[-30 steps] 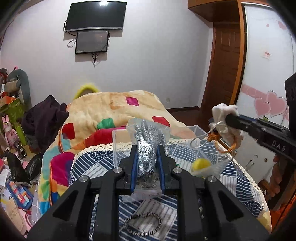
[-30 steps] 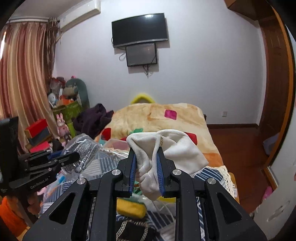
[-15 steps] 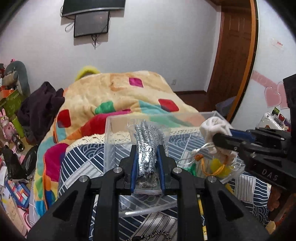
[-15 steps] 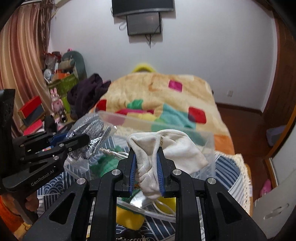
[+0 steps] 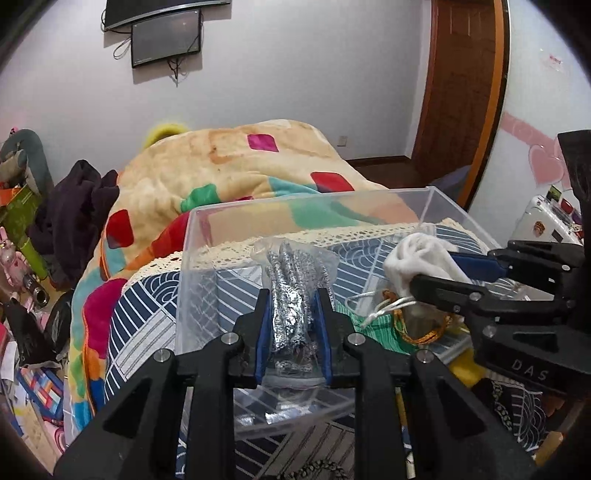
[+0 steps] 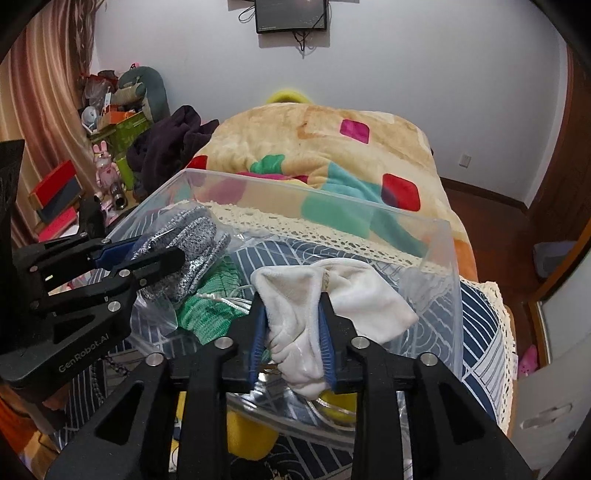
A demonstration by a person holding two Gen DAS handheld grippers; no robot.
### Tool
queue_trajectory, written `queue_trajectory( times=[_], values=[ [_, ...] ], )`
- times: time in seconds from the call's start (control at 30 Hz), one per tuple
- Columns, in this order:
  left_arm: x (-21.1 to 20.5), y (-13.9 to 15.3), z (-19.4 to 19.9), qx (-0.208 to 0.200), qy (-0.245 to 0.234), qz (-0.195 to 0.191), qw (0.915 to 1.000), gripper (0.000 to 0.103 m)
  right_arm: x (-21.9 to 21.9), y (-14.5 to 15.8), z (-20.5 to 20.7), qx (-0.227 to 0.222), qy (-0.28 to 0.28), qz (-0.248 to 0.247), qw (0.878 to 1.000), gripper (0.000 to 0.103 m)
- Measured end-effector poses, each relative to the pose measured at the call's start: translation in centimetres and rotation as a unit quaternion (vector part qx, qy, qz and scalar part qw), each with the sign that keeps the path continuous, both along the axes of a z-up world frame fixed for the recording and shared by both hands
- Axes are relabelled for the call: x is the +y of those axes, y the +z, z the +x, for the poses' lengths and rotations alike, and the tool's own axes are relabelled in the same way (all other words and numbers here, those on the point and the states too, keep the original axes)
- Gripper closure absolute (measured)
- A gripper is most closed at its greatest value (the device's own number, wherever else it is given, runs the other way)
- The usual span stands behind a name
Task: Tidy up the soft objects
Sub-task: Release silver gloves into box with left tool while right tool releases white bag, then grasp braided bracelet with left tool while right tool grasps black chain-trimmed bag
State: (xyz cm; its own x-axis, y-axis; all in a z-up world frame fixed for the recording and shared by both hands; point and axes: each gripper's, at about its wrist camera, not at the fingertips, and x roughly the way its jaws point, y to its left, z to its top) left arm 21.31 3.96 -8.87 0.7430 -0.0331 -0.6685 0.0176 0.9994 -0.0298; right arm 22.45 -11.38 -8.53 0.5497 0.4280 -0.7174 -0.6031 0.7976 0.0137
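The left gripper (image 5: 291, 317) squeezes the gray bagged socks (image 5: 293, 284) over the clear box (image 5: 310, 201); at 3 o'clock, the right gripper (image 6: 291, 332) squeezes a white cloth (image 6: 332, 295).

Clear glossy plastic bin (image 5: 295, 206); white fleecy cloth (image 6: 332, 295); grey knit (image 5: 293, 295) in crinkly film bag (shiny); matt black plastic grippers (image 5: 291, 314); plush blanket (image 6: 314, 147).

Patchwork blanket (image 5: 236, 173) beside dark clothes (image 5: 70, 218), wall monitor (image 6: 291, 14), wooden door (image 5: 461, 85).

"DAS" on right tongs (image 5: 436, 284); "GenRobot.AI" on left tongs (image 6: 162, 258)
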Motion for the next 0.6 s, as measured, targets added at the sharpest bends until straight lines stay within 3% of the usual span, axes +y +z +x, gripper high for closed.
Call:
queue_trajectory(
  times=[0.17, 0.33, 0.4, 0.5, 0.6],
  values=[
    [0.2, 0.9, -1.0, -0.016, 0.002, -0.001, 0.9999, 0.054, -0.2, 0.8, -0.8, -0.024, -0.002, -0.004, 1.000, 0.057],
    [0.5, 2.6, -2.7, -0.040, 0.003, -0.009, 0.9992, 0.038, -0.8, 2.3, -1.8, -0.061, -0.014, 0.004, 0.998, 0.033],
    [0.6, 3.5, -3.7, -0.056, 0.009, -0.007, 0.9984, 0.023, -1.2, 3.1, -2.4, -0.081, -0.023, 0.007, 0.996, 0.028],
    [0.8, 4.6, -5.1, -0.077, 0.014, -0.007, 0.9969, 0.014, -1.9, 4.3, -3.2, -0.103, -0.033, 0.021, 0.994, 0.020],
    [1.0, 5.7, -6.5, -0.092, 0.014, -0.011, 0.9956, 0.008, -2.6, 5.4, -4.3, -0.118, -0.037, 0.040, 0.992, 0.018]
  ],
)
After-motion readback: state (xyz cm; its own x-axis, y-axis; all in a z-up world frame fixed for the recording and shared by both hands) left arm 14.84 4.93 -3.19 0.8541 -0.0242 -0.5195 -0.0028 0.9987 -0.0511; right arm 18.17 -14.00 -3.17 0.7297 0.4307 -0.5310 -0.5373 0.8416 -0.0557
